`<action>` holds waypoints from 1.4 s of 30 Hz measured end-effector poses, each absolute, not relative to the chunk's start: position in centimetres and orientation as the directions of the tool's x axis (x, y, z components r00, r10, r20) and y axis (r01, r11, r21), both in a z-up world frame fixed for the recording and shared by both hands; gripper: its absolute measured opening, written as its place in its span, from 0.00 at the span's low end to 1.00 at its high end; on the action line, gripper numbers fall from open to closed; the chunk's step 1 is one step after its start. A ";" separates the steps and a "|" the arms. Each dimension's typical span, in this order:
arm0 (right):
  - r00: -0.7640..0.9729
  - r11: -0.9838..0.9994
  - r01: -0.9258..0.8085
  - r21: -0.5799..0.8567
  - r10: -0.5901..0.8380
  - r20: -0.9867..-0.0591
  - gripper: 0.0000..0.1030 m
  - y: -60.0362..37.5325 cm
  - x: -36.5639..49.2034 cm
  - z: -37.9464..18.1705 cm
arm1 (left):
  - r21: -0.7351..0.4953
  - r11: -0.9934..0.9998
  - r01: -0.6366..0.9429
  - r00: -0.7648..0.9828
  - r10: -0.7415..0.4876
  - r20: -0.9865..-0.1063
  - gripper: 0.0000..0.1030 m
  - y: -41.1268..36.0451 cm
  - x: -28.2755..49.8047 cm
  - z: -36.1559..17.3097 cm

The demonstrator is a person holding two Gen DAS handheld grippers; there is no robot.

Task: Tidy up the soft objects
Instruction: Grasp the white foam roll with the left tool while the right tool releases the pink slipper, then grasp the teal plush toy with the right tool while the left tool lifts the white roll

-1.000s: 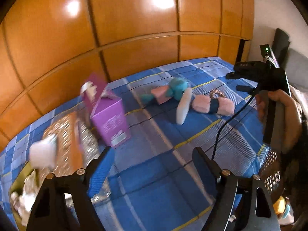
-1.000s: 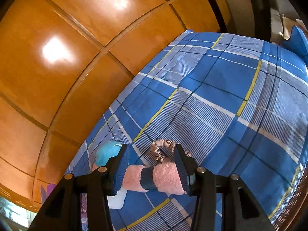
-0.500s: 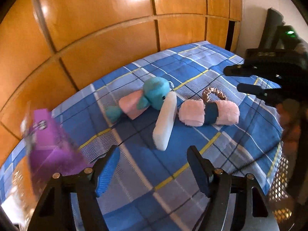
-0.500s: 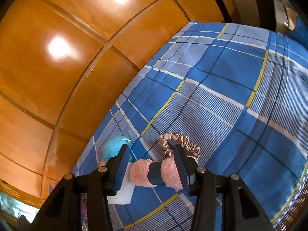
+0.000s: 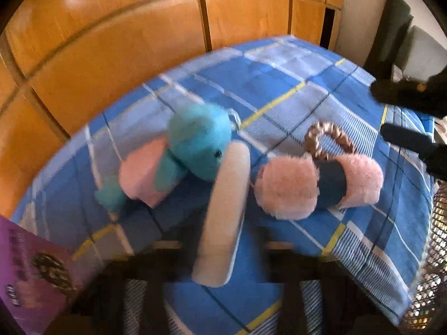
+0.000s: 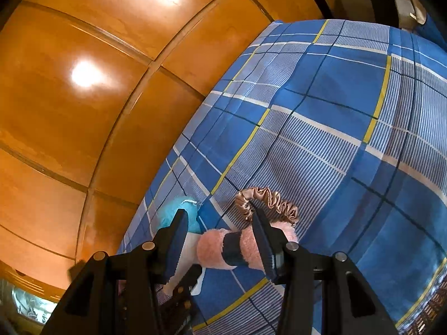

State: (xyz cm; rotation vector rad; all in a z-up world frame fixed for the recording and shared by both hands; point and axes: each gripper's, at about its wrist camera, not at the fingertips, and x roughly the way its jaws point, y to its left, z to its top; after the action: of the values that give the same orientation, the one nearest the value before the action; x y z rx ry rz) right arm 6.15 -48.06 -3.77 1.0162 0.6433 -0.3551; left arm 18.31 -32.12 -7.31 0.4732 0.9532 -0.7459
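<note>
The soft things lay in a loose row on the bed, on its blue checked sheet, in front of wooden cupboard doors. A teal plush toy touched a long white pad. A pink fluffy band lay just beside the pad, with a shiny scrunchie against its far side. A purple box stood apart at the near edge.

The left tool pointed steeply down at the near end of the white pad with its jaws drawn together. The picture was too blurred to tell whether the pad was pinched between them. That end stuck out clear of the toy, probably why it was chosen.

The right tool hung over the pink fluffy band with its jaws apart. One finger crossed the band's end and the other stood clear, so nothing was gripped. It seemed to be lined up for that piece next.
</note>
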 end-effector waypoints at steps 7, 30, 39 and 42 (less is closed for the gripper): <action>0.767 0.511 0.544 0.666 0.020 -0.641 0.46 -47.7 6.4 -3.6 | -0.061 0.715 0.696 0.366 -0.427 -0.827 0.17 -27.6 15.3 -5.8; 0.490 0.978 -0.083 -0.193 -0.128 -0.862 0.71 -33.2 22.4 -4.2 | -0.224 0.788 0.574 0.374 -0.495 -0.785 0.18 -16.4 10.3 -7.4; 0.452 0.959 -0.119 -0.258 -0.179 -0.874 0.47 -32.9 25.0 -6.7 | -0.231 0.787 0.572 0.373 -0.500 -0.782 0.18 -16.1 10.4 -7.5; 0.450 0.974 -0.064 -0.217 -0.165 -0.878 0.40 -33.9 23.8 -6.0 | -0.234 0.787 0.570 0.373 -0.502 -0.780 0.18 -16.2 10.5 -7.5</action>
State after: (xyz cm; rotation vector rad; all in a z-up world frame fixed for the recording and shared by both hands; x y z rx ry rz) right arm 23.81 -33.90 -6.02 -0.2315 1.1051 -0.0631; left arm 10.47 -16.19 -7.47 0.0792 0.9701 -0.6882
